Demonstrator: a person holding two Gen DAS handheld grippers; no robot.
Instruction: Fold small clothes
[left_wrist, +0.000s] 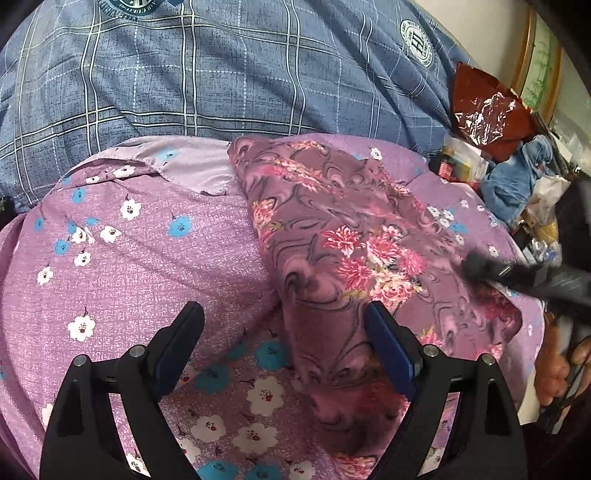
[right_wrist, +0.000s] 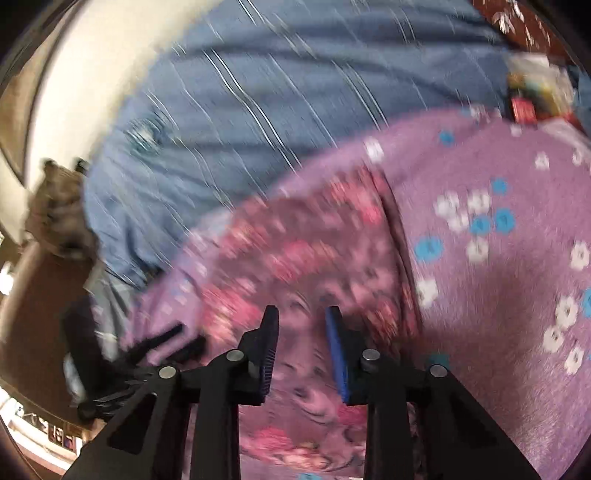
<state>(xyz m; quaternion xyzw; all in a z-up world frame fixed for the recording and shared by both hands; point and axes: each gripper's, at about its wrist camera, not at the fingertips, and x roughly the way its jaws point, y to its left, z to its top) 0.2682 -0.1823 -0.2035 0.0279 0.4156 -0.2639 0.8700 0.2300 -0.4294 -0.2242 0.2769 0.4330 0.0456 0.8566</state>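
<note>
the left gripper (left_wrist: 284, 314) hangs over the bed with its jaws spread wide, nothing between the pads. below it lies a small garment (left_wrist: 343, 258) in dusky pink cloth printed with red and pink flowers, folded into a long strip that runs from the upper middle of the left wrist view down toward the gripper's right finger. that finger sits just above the strip's near end; the left finger is over the cloth underneath.

the garment rests on a lilac floral cloth (left_wrist: 122, 258) with white and blue blossoms, which is spread wide and has one corner turned back near the top to show its paler underside. under both is a blue checked bedsheet (left_wrist: 221, 85) with round printed badges.

at the right edge of that view the right gripper (left_wrist: 476, 267) shows as a dark blur with its tip at the garment's far side, and part of a hand (left_wrist: 554, 369) is visible below it. behind are a red plastic bag (left_wrist: 487, 114), a blue bundle of fabric (left_wrist: 517, 177) and some small clutter too blurred to name.

the right wrist view is smeared by motion. there the jaws of the right gripper (right_wrist: 301, 314) stand narrowly apart over the pink flowered garment (right_wrist: 295, 251), with a clear gap between the blue pads (right_wrist: 338, 354); they do not visibly pinch any cloth. the other gripper appears as a dark shape at the lower left.
</note>
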